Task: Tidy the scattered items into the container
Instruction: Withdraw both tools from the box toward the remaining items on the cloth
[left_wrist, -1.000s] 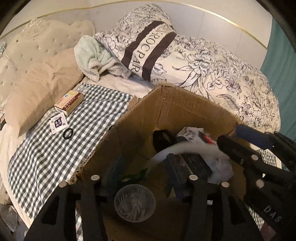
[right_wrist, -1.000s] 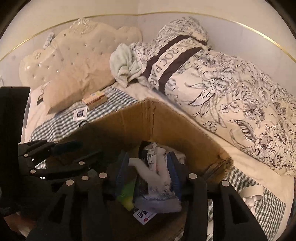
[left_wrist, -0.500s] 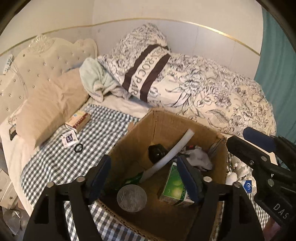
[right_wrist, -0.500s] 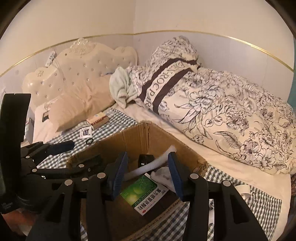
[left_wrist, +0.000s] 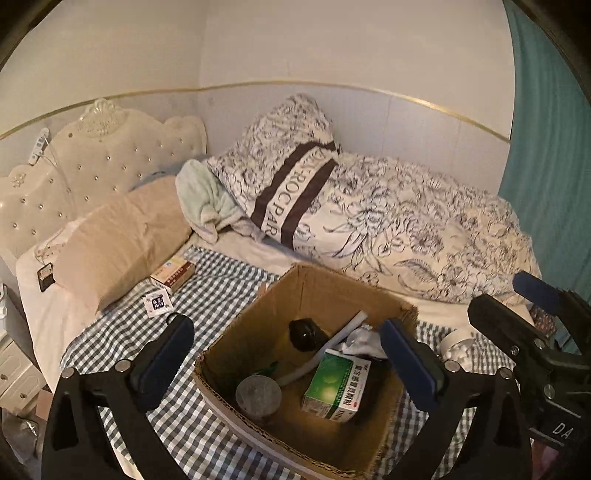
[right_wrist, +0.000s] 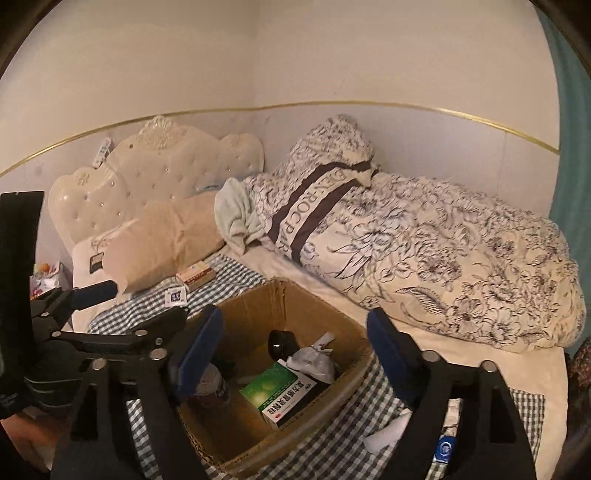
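Observation:
An open cardboard box (left_wrist: 369, 291) stands on the checked blanket. A green medicine carton (left_wrist: 336, 387), a clear round tub (left_wrist: 258, 395), a black object (left_wrist: 304, 332) and a white tube (left_wrist: 325, 350) lie inside. My left gripper (left_wrist: 288, 360) hovers above the box, its jaws opening wide with nothing gripped. My right gripper (right_wrist: 295, 354) hovers above the same box (right_wrist: 314, 306), its jaws opening, and the green carton (right_wrist: 280, 395) lies loose below. Left of the box, a red-and-white packet (left_wrist: 173, 273) and a small sachet (left_wrist: 158, 303) lie on the blanket.
A beige pillow (left_wrist: 122, 243) and tufted headboard (left_wrist: 103, 162) are at the left, with a floral duvet (left_wrist: 424, 229) behind the box. A white roll (left_wrist: 458, 347) lies right of the box. In the right wrist view, a white wad (right_wrist: 388, 432) and a blue-labelled packet (right_wrist: 445, 448) lie beside it.
Both grippers have risen and drawn back out of the box while their jaws spread. The round tub and the green carton were let go and now lie in the box.

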